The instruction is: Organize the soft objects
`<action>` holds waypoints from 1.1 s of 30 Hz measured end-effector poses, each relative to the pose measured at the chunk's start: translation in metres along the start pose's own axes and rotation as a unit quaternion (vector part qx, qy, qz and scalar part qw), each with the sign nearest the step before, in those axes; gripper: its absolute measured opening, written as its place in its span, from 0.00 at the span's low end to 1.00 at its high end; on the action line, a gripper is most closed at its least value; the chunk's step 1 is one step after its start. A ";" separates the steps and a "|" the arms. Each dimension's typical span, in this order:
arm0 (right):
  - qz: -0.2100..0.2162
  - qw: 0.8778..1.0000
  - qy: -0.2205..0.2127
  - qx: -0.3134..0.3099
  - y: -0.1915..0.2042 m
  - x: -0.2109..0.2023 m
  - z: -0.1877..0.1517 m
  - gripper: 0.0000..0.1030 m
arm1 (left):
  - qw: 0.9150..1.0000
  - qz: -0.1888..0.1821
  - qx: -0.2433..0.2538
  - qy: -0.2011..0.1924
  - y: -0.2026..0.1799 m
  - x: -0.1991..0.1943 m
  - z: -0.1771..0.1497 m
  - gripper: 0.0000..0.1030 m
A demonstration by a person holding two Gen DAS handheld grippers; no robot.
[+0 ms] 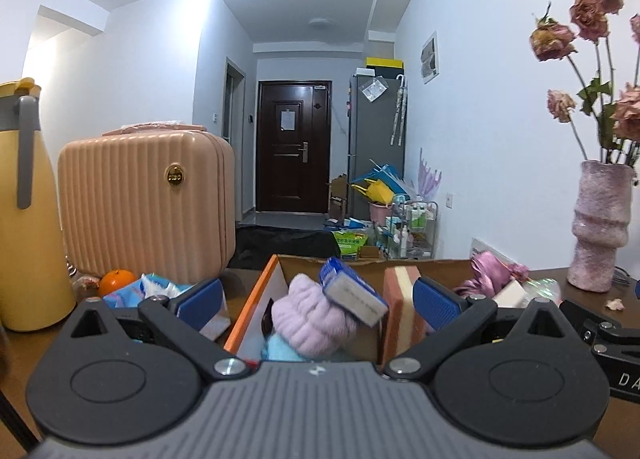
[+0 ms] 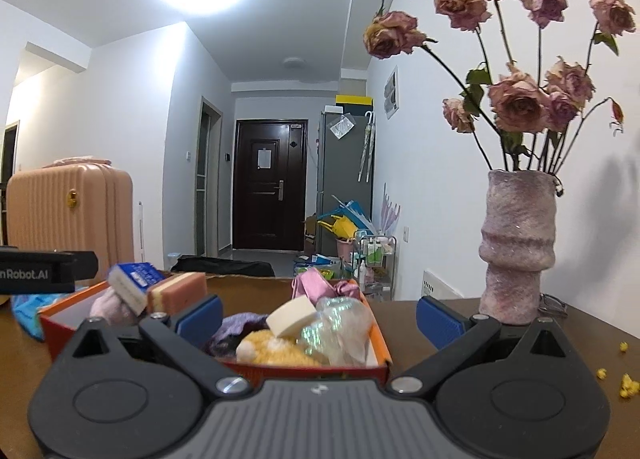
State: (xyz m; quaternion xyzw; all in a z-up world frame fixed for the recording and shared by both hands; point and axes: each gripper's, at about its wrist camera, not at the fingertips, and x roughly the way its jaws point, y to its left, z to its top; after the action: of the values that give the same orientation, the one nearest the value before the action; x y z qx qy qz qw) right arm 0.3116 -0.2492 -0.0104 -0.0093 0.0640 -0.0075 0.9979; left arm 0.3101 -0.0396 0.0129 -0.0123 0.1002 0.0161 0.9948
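Brown table [image 2: 420, 323] carries an orange box [image 2: 320, 370] of soft items at 12 o'clock of both the left gripper [image 1: 316, 299] and right gripper [image 2: 318, 317], jaws fully spread, holding nothing.

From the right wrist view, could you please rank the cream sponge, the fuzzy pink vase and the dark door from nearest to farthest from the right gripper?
1. Cream sponge, in the orange box, just ahead of the right gripper.
2. Fuzzy pink vase, on the table, right.
3. Dark door, down the hallway.
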 end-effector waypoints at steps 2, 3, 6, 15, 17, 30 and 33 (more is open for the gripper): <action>0.001 1.000 0.004 0.002 -0.002 -0.012 -0.001 1.00 | 1.000 -0.006 -0.003 0.003 0.002 -0.013 -0.002 1.00; 0.002 1.000 0.006 0.003 -0.003 -0.018 -0.001 1.00 | 1.000 -0.008 -0.002 0.003 0.002 -0.019 -0.003 1.00; 0.004 1.000 0.013 0.005 -0.005 -0.038 -0.003 1.00 | 1.000 -0.012 0.002 0.001 0.004 -0.041 -0.006 1.00; 0.007 1.000 0.016 -0.007 -0.004 -0.098 -0.007 1.00 | 1.000 -0.027 0.015 -0.002 0.007 -0.103 -0.017 1.00; 0.011 1.000 0.016 -0.006 -0.004 -0.113 -0.008 1.00 | 0.999 -0.033 0.015 0.000 0.008 -0.118 -0.018 1.00; 0.036 0.999 0.026 0.004 0.001 -0.220 -0.015 1.00 | 0.997 -0.070 0.018 -0.023 0.014 -0.228 -0.035 1.00; 0.039 0.999 0.029 -0.001 0.003 -0.242 -0.017 1.00 | 0.996 -0.079 0.021 -0.027 0.015 -0.246 -0.042 1.00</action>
State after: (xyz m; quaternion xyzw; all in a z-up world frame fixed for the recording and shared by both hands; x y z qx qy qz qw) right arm 0.0699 -0.2430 0.0037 -0.0079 0.0933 0.0311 0.9951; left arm 0.0603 -0.0335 0.0202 0.0016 0.0723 -0.0640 0.9953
